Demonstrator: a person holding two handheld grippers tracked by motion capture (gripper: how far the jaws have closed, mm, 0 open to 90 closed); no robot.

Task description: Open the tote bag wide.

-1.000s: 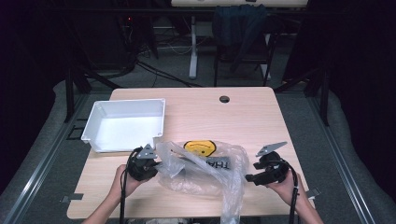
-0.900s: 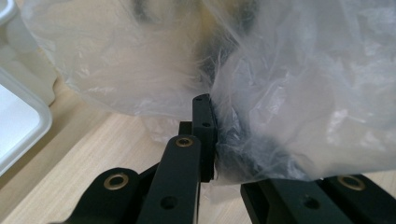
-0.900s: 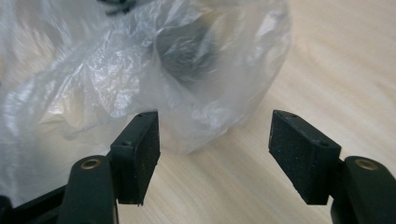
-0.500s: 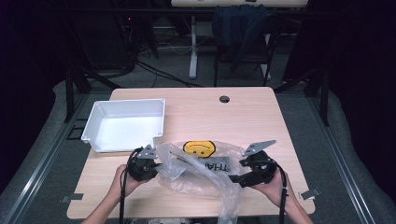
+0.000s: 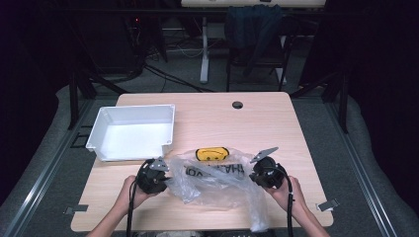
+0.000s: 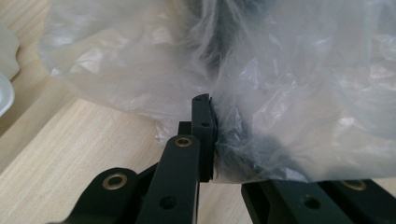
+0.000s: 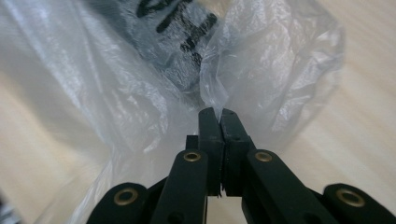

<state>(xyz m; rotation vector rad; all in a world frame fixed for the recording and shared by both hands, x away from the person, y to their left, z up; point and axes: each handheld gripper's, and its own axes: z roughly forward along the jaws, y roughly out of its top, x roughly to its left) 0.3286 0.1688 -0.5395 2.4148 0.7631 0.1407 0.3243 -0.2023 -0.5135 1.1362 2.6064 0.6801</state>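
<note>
A: Risks? L gripper clenched on the clear plastic bag, left edge; R gripper jaws just closed, pinching its right edge.
B: Thin film may tear or slip if pulled apart. White bin near at back-left; table open to the right.

Bright overhead light on the table, dark surroundings; glare whitens the plastic bag, blurred close up

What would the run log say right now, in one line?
left gripper: shut on plastic bag | right gripper: shut on plastic bag | white bin: beside bag
</note>
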